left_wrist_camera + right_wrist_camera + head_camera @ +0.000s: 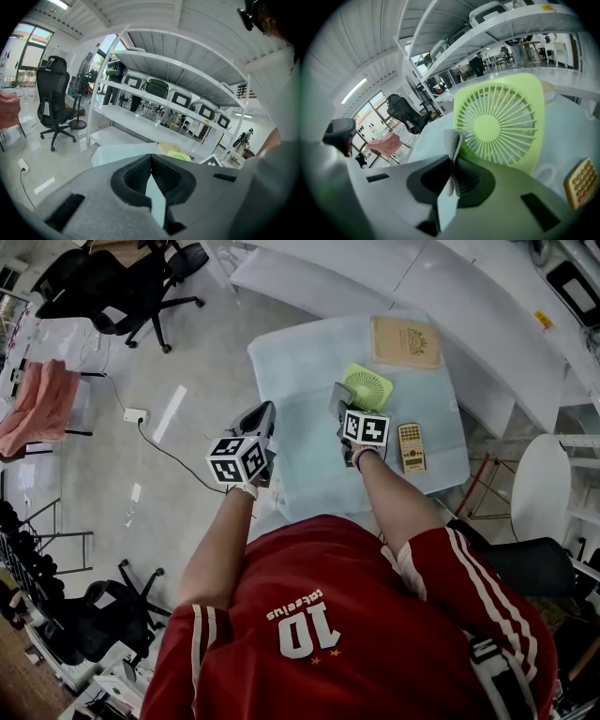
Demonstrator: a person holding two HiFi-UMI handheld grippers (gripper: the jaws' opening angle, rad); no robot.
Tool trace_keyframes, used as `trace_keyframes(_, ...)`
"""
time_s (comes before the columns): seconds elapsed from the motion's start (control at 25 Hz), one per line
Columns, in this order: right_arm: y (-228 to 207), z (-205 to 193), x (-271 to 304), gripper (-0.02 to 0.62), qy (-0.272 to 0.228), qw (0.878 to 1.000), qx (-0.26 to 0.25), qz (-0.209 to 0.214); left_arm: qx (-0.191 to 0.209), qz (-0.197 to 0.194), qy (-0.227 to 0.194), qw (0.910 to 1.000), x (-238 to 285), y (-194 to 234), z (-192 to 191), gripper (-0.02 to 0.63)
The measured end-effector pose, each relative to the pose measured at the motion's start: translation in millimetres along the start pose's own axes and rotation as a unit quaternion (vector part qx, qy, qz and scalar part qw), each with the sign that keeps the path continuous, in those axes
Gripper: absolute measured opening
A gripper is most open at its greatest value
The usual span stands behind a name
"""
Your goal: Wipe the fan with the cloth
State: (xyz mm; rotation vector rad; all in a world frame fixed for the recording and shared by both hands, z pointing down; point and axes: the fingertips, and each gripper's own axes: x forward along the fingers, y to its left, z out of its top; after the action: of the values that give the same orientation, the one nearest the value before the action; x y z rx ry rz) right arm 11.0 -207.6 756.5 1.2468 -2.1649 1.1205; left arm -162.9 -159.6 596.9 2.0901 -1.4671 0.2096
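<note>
The right gripper (451,161) is clenched on a folded grey cloth (453,140). The cloth's edge stands proud of the jaws so that, I judge, fabric rather than plastic meets the green fan (497,123) just ahead. The fan sits on the bench (300,371), centre-right in the head view, grille towards the cloth. Its body is near square, with no clear long axis. The left gripper (151,158), closed on nothing, waits by the bench's left edge.

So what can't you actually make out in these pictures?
Fan: its lower edge and base hide behind the right hand-held gripper, right gripper view.
Calculator: cut off by the picture's edge, right gripper view.
Tan box: lid print too small, head view.
Cloth: only a folded edge shows above the jaws, right gripper view.
</note>
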Motion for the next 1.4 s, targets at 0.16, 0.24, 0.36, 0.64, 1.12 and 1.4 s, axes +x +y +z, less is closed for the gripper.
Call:
trace_keyframes(0.16, -1, 0, -2, 0.025, -0.001, 1.0, 0.002, -0.002, 0.001, -0.002, 0.0, 1.0, 0, -1, 1, 0.006)
trace_keyframes(0.24, -2, 1, -3, 0.025, -0.002, 1.0, 0.004, -0.003, 0.003, -0.005, 0.001, 1.0, 2, -4, 1, 0.006)
trace_keyframes(0.36, -3, 1, -3, 0.025, -0.003, 1.0, 0.005, -0.004, 0.005, -0.009, 0.003, 0.9999, 5, -5, 1, 0.006)
trace_keyframes(0.64, -7, 0, -8, 0.025, -0.003, 1.0, 0.01, -0.007, 0.006, -0.018, 0.007, 0.9998, 11, -11, 1, 0.006)
trace_keyframes(1.12, -17, -2, -15, 0.025, -0.005, 1.0, 0.018, -0.012, 0.013, -0.033, 0.015, 0.9993, 22, -24, -2, 0.006)
trace_keyframes(1.4, -23, -2, -20, 0.025, -0.007, 1.0, 0.021, -0.019, 0.013, -0.038, 0.018, 0.999, 24, -28, -4, 0.006)
